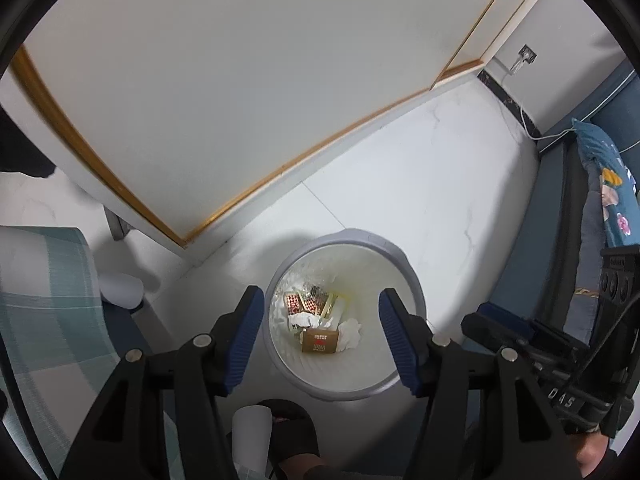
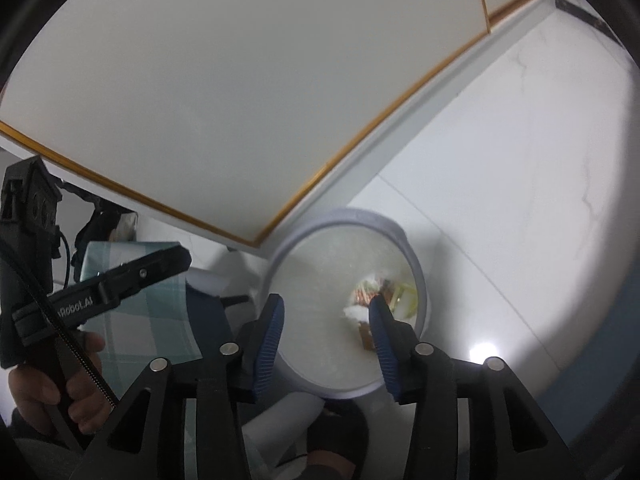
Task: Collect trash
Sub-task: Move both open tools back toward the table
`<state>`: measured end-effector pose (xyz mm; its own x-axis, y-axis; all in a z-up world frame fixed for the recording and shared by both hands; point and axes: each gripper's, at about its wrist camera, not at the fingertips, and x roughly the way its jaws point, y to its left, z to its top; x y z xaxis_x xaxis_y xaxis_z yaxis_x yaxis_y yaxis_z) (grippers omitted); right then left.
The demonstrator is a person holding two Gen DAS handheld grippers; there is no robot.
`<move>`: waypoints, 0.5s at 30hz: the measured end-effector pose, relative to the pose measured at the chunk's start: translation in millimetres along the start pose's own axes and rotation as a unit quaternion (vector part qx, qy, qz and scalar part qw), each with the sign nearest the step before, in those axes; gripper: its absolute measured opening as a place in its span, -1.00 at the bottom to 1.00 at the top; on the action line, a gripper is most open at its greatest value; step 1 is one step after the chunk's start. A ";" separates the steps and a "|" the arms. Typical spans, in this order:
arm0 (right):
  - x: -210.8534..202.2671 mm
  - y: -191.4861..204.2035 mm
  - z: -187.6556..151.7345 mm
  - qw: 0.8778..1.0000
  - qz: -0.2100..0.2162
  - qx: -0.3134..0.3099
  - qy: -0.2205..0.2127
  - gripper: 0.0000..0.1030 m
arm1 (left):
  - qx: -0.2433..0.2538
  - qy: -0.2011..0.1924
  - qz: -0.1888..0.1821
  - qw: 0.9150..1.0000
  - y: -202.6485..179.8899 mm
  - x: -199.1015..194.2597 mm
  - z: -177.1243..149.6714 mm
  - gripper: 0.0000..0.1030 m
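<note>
both wrist views downward, sharing bin [image 1: 280,276]

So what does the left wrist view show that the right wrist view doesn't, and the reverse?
Only the left wrist view: a wall socket, a patterned pillow, and the brown box in full. Only the right wrist view: the hand gripping the left hand-held gripper. Both: the white bin with trash inside, the gold-edged tabletop, and open, empty jaws over the bin.

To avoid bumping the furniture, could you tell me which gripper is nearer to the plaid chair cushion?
Left. The left gripper hangs beside the plaid cushion; the right gripper hangs above the waste bin, farther off.
</note>
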<state>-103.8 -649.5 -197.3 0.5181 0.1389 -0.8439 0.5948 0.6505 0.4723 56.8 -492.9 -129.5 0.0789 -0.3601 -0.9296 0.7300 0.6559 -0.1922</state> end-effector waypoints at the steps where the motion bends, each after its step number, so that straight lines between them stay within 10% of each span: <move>1: -4.2 1.5 2.2 1.000 -0.001 -0.001 -0.005 -0.06 | 0.002 -0.004 0.000 1.000 0.1 -4.6 -0.1 0.10; 15: -71.6 63.1 18.9 0.995 0.001 -0.067 -0.078 0.14 | -0.019 -0.131 0.004 0.991 13.7 -96.0 -3.3 0.30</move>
<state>-91.8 -632.6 -102.2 0.6145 0.0296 -0.7884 0.5117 0.7457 0.4268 57.0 -447.2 -43.9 0.2622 -0.5114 -0.8184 0.7029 0.6822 -0.2011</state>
